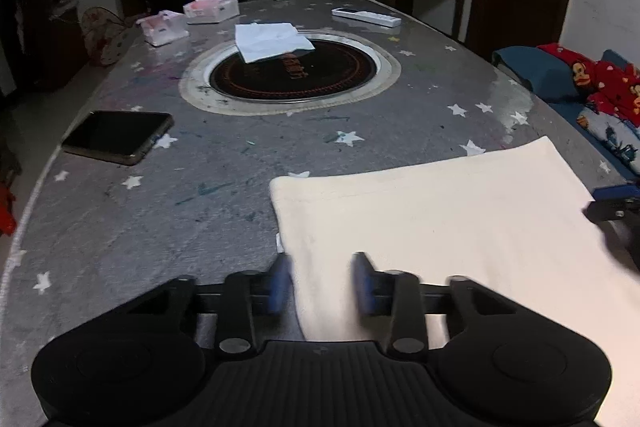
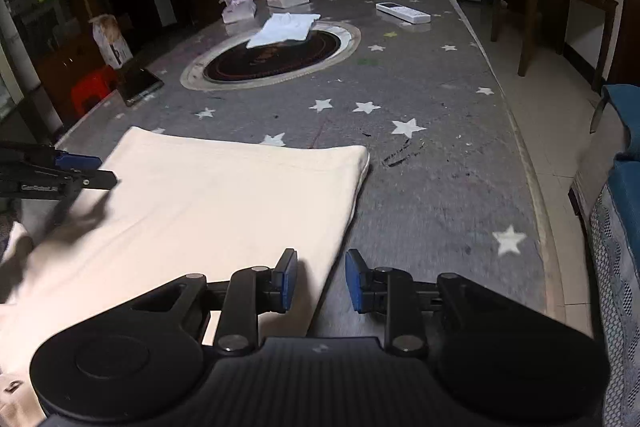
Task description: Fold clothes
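Left gripper (image 1: pixel 322 281) and right gripper (image 2: pixel 322 277) both released, jaws parted over the near corners of the folded cream garment (image 1: pixel 440 211) (flat on the starred desk (image 2: pixel 420 167)). Farther: phone (image 1: pixel 118 137), remote (image 1: pixel 366 16).

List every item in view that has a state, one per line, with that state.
cream garment: folded flat on the table, far edge doubled over
left gripper: open, astride the garment's left edge
right gripper: open, astride the garment's right edge
phone: lying flat, screen dark
tissue box: open, a tissue sticking up
white cloth: folded, lying partly over the round hotplate
remote: lying flat
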`<state>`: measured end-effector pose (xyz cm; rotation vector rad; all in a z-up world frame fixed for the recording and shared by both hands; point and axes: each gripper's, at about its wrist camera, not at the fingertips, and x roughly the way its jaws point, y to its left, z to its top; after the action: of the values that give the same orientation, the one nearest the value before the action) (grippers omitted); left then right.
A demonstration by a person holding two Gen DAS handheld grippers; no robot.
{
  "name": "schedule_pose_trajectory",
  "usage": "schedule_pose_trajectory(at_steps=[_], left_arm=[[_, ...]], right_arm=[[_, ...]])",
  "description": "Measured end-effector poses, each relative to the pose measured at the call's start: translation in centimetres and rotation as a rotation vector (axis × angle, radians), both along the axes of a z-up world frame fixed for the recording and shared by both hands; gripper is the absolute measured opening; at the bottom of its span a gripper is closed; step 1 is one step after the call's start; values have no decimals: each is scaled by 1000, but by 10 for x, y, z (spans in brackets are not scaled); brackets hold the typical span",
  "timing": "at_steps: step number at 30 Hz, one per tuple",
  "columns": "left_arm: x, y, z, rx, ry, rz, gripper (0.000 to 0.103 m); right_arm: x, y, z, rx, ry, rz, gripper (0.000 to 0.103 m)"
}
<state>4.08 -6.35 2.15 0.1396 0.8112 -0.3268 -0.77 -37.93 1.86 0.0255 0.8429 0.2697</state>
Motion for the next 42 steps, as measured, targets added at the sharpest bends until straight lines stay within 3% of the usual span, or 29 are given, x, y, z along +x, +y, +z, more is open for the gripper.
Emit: schedule_pose_trajectory(at_steps=[1,4,7,11,24,27,30,34,38,42], left_arm=[[1,1,0,-8,-1,-4,18],[6,5,0,-30,0,-1,11],[10,8,0,-19,-18,4,10],[20,15,0,-1,-30,19,9],[87,46,-3,71,-52,69,10],[95,51,-3,71,-51,87,13],[92,53,-3,92,-68,111,20],[76,58,2,73,-64,131,20],[38,52,9,15,-72,78,20],[-5,39,11,-44,-63,3,20]], right_arm=[[3,1,-1,-5,-3,1,26],[14,5,0,-14,-3,7,23],[25,15,1,-44,-9,28,11],[41,32,3,-91,-27,62,7],[115,71,-3,-123,-62,125,8],[123,72,-2,-124,-64,132,12],[122,71,2,-133,-72,134,17],[92,67,18,-109,-101,156,19],[46,74,30,-98,-110,239,27],[-5,92,27,-107,-103,340,27]])
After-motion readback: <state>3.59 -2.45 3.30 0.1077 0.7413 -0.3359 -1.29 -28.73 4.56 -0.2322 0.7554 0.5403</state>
